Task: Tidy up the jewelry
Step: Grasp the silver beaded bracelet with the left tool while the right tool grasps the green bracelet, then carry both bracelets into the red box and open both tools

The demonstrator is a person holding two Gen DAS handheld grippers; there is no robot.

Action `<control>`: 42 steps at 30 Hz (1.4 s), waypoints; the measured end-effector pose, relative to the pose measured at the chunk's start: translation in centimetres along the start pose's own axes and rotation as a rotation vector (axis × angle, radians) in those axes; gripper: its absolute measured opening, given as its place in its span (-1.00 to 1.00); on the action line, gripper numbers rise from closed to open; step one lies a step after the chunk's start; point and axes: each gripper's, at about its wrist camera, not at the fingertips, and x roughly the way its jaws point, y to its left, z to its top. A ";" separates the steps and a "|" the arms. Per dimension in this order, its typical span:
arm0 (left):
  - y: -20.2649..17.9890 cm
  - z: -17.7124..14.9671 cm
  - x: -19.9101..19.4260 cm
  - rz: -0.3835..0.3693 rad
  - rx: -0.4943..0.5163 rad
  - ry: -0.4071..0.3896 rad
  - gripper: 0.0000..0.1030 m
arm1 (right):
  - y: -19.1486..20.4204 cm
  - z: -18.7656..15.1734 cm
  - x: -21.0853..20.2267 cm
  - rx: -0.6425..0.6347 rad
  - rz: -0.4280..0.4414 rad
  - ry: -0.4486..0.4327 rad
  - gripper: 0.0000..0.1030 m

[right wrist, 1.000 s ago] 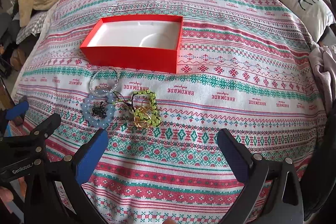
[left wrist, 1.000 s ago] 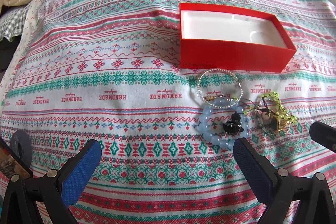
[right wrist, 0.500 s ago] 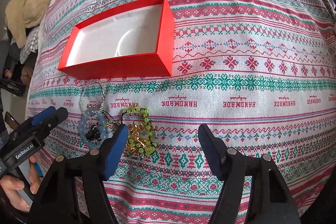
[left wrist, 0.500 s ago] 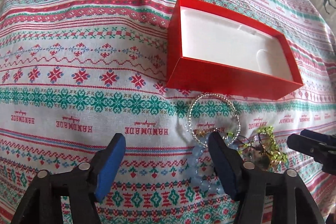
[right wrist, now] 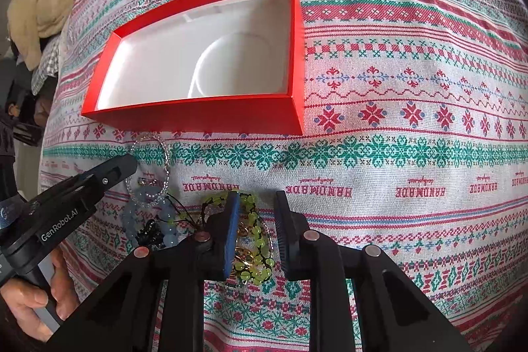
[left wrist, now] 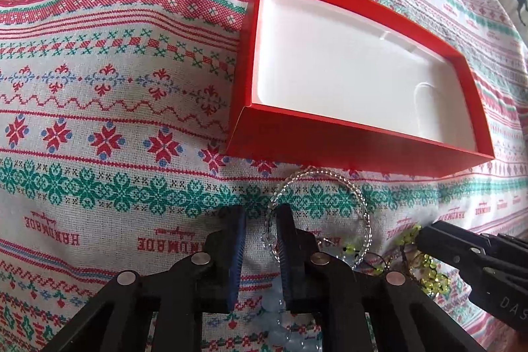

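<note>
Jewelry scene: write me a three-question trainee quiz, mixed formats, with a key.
1. True or false: the red box already holds a bracelet.
2. Which bracelet sits between the jaws of the right gripper? A) clear bead bracelet B) yellow-green bead bracelet C) pale blue bead bracelet
3. Fill in: the jaws of the left gripper straddle the rim of the ____ bead bracelet.

Key
1. False; its white inside is bare.
2. B, the yellow-green bead bracelet.
3. Clear; the clear bead bracelet lies just in front of the box.
</note>
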 end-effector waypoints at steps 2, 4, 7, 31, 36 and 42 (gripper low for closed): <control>-0.3 0.1 0.2 0.016 0.009 -0.004 -0.84 | 0.0 0.1 0.2 -0.007 -0.003 0.001 -0.74; -0.6 0.3 0.3 0.024 0.014 -0.007 -0.90 | 0.0 0.2 0.3 -0.005 -0.001 0.001 -0.83; -1.1 0.7 0.5 0.028 0.009 -0.009 -0.91 | 0.2 0.3 0.1 -0.008 0.001 -0.007 -0.88; -2.4 -0.6 -9.3 -0.065 0.062 -0.206 -0.91 | 1.8 -1.3 -8.8 -0.045 0.121 -0.203 -1.00; -3.4 -0.2 -9.7 -0.083 0.058 -0.217 -0.91 | 0.7 -1.0 -6.1 0.010 0.070 -0.092 -0.85; -4.2 -0.3 -8.9 -0.076 0.068 -0.200 -0.91 | -0.4 -0.7 -3.0 0.028 -0.019 -0.030 -0.45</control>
